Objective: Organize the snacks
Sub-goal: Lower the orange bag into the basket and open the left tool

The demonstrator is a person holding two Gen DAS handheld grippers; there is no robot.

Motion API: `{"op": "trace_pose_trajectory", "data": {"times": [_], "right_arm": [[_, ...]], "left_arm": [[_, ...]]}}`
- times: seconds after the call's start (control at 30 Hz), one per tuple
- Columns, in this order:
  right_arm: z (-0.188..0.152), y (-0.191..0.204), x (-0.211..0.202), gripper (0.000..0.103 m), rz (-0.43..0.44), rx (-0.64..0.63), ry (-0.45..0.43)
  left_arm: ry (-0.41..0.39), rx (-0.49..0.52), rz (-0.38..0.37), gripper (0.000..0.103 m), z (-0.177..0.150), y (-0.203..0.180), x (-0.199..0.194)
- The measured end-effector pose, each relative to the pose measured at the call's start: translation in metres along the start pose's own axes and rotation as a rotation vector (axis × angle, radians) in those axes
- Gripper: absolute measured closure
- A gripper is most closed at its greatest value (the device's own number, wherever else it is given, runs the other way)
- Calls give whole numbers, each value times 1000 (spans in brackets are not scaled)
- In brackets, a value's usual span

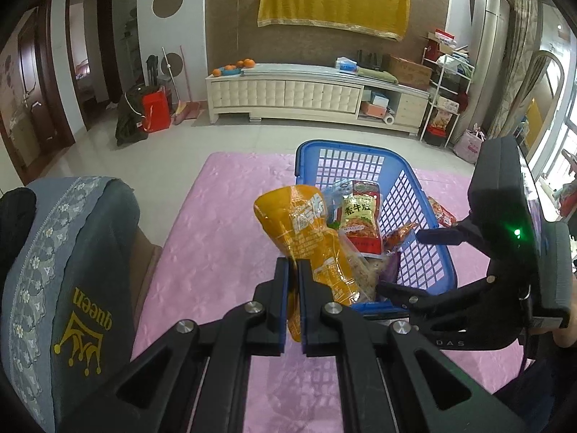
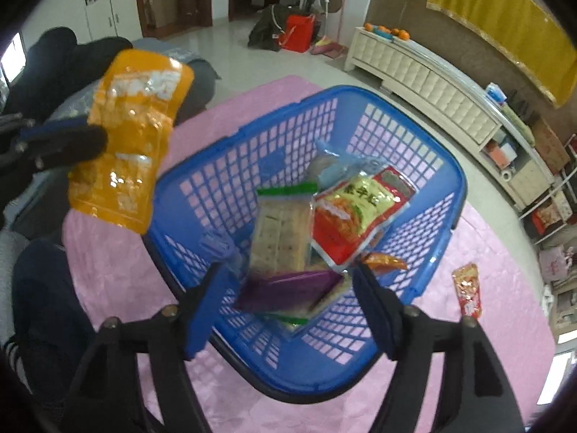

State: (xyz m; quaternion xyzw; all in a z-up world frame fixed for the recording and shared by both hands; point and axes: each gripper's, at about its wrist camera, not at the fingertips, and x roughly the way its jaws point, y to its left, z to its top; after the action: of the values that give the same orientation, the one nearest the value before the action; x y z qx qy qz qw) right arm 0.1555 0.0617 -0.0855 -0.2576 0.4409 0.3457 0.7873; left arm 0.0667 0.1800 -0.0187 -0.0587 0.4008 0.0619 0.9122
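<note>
Left wrist view: an orange snack bag (image 1: pixel 306 238) is pinched between the closed fingers of the left gripper (image 1: pixel 294 303), just beside the blue basket (image 1: pixel 425 249) on the pink surface (image 1: pixel 223 223). The right gripper (image 2: pixel 288 306) is held wide and empty over the basket's packets; a small red packet (image 2: pixel 467 290) lies outside.

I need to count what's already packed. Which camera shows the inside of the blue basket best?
The right wrist view: it looks down into the blue basket, showing the red-and-green packet, cracker pack and purple packet. The left wrist view sees the basket from the side, with the orange bag hiding much of its contents.
</note>
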Motion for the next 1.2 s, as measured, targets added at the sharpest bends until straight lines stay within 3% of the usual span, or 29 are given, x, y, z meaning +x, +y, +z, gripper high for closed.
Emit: {"op": "trace_pose_trajectory", "data": {"times": [0.17,0.53,0.9,1.2], "right_arm": [[-4,-17,-11,22,37,97,-23],[-23,-52,-41,22,12,233,-75],[-44,-76,-43,22,-17,268,-104],[-57,-95,-29,22,4,329,-77]], "left_arm": [[2,19,-6,99,-1,-7,-4],[10,80,-39,98,7,-40,-1],[62,157,-91,98,13,-78,29],[123,174,-109,97,13,-89,62]]}}
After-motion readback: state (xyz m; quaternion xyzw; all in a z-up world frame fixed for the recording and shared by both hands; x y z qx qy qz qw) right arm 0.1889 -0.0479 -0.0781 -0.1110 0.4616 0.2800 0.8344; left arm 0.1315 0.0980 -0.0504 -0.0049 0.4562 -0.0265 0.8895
